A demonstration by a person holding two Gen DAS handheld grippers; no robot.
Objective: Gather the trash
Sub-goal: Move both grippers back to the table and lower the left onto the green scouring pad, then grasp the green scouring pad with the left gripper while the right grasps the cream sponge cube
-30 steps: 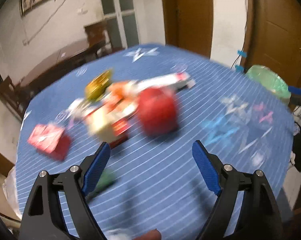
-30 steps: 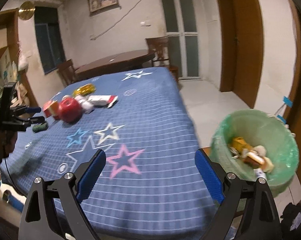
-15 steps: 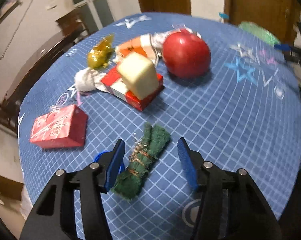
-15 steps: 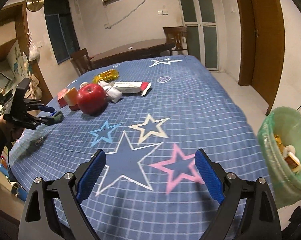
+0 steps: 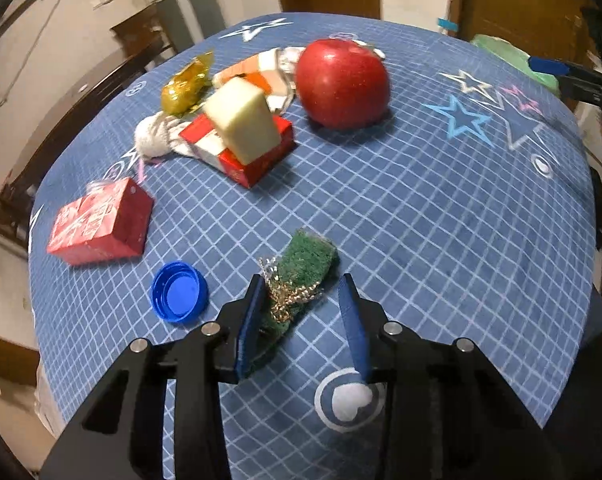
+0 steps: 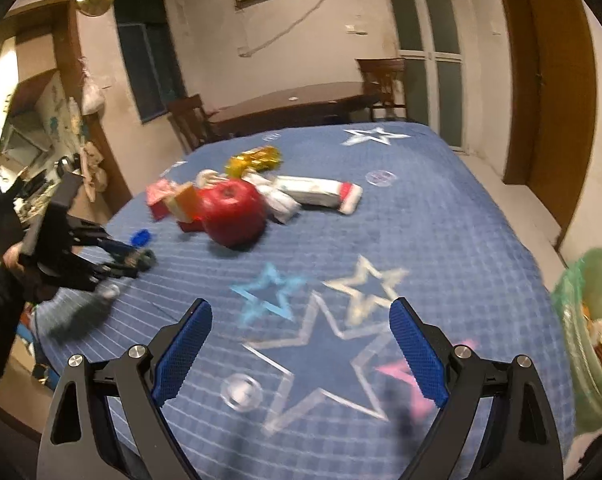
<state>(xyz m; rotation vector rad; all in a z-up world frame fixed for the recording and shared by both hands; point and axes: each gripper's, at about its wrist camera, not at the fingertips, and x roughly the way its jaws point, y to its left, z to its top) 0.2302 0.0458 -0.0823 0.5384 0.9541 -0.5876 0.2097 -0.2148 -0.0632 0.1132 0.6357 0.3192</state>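
A green scouring pad tied with gold wire (image 5: pixel 299 280) lies on the blue star cloth between the fingers of my left gripper (image 5: pixel 303 312). The jaws are partly closed; the left pad touches it, the right pad stands apart. Beyond lie a blue bottle cap (image 5: pixel 179 298), a red carton (image 5: pixel 99 222), a red box with a cream block on it (image 5: pixel 241 136), a gold wrapper (image 5: pixel 185 84) and a red apple (image 5: pixel 343 82). My right gripper (image 6: pixel 299 350) is open and empty over the cloth. The green-lined bin (image 6: pixel 589 336) stands at the right edge.
A white crumpled tissue (image 5: pixel 157 136) and an orange-white packet (image 5: pixel 257 70) lie behind the box. A white tube box (image 6: pixel 317 196) lies past the apple. A dark wooden table and chairs (image 6: pixel 293 104) stand behind the bed-like surface.
My left gripper has moved down over the green pad and its jaws have narrowed around it. The right gripper has swung left, so the bin slid to the right edge.
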